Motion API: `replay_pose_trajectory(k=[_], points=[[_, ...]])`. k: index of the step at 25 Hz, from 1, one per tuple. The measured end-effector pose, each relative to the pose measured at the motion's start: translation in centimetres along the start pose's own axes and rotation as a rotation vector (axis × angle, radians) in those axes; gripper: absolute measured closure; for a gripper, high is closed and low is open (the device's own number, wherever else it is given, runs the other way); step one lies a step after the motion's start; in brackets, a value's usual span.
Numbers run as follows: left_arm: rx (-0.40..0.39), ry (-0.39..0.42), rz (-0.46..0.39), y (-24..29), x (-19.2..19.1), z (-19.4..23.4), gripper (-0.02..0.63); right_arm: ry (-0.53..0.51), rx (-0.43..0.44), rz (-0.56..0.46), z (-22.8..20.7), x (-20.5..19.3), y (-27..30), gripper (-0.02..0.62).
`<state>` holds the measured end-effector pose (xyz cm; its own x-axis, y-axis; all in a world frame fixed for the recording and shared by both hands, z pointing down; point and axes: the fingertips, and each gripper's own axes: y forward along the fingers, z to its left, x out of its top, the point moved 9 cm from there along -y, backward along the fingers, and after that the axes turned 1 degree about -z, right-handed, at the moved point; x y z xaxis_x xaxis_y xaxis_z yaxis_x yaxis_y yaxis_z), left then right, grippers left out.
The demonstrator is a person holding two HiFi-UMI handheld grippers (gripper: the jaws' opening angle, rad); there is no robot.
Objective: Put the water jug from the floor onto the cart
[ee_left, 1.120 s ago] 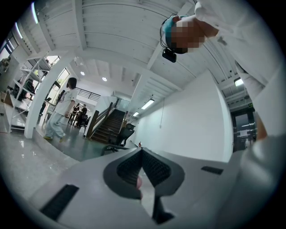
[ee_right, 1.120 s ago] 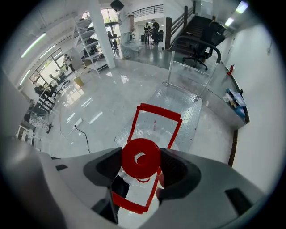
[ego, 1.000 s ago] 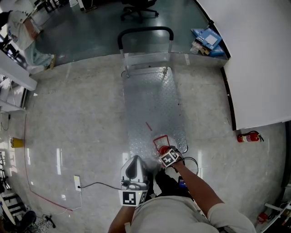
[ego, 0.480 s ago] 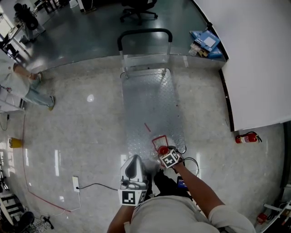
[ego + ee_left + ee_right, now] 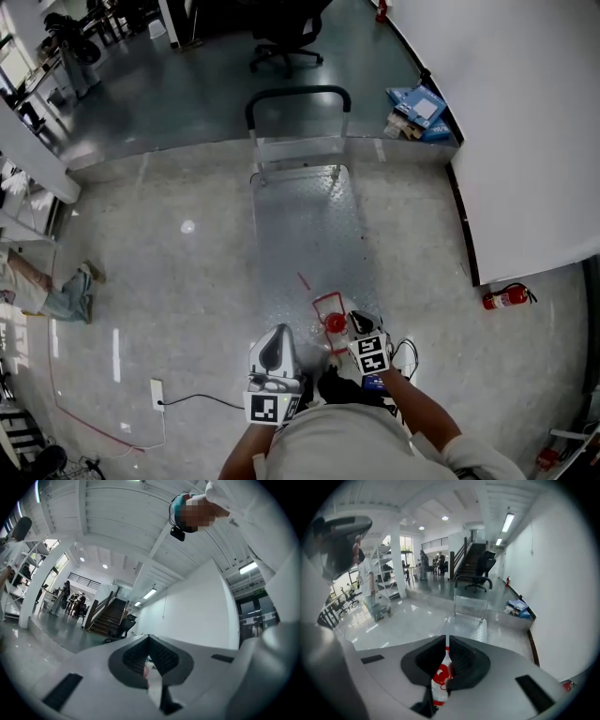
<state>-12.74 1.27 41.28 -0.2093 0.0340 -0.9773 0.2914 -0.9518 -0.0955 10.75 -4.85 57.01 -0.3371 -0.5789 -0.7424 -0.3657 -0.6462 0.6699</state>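
The water jug shows in the head view as a red cap (image 5: 335,322) and a red wire handle (image 5: 328,305) at the near end of the cart's metal deck (image 5: 307,220). My right gripper (image 5: 361,325) is just right of the cap. In the right gripper view its jaws (image 5: 446,644) are closing, almost together, with a red-and-white part of the jug (image 5: 439,679) pinched low between the pads. My left gripper (image 5: 275,361) hangs close to my body, left of the jug. In the left gripper view it (image 5: 149,641) points level into the room, pads together, holding nothing.
The cart's black push handle (image 5: 298,94) is at the far end. A white partition (image 5: 525,141) runs along the right, with a fire extinguisher (image 5: 504,297) at its foot and blue boxes (image 5: 419,106) at its corner. A cabled socket (image 5: 157,392) lies left; a person (image 5: 47,286) is at far left.
My right gripper has risen and drawn back toward me, and its jaws have gone from wide to nearly together on the jug's red part. The left gripper stayed put. The person at left walked nearer.
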Motion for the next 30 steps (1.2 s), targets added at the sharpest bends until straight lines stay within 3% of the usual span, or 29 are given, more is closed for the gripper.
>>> replay_pose_trajectory(k=[8, 13, 19, 30], points=[[-0.011, 0.007, -0.017, -0.7, 1.8, -0.8, 0.607, 0.107, -0.068, -0.343, -0.4, 6.0, -8.6, 0.583], [-0.039, 0.003, -0.045, -0.9, 2.7, -1.5, 0.607, -0.001, -0.121, -0.752, 1.0, 9.2, -15.0, 0.583], [-0.04, -0.008, -0.031, -1.3, 2.3, -1.7, 0.607, 0.069, -0.076, -0.749, 2.0, 8.3, -15.1, 0.583], [-0.037, -0.01, -0.02, -1.7, 2.0, -1.5, 0.607, 0.065, -0.07, -0.753, 2.6, 8.5, -14.9, 0.584]])
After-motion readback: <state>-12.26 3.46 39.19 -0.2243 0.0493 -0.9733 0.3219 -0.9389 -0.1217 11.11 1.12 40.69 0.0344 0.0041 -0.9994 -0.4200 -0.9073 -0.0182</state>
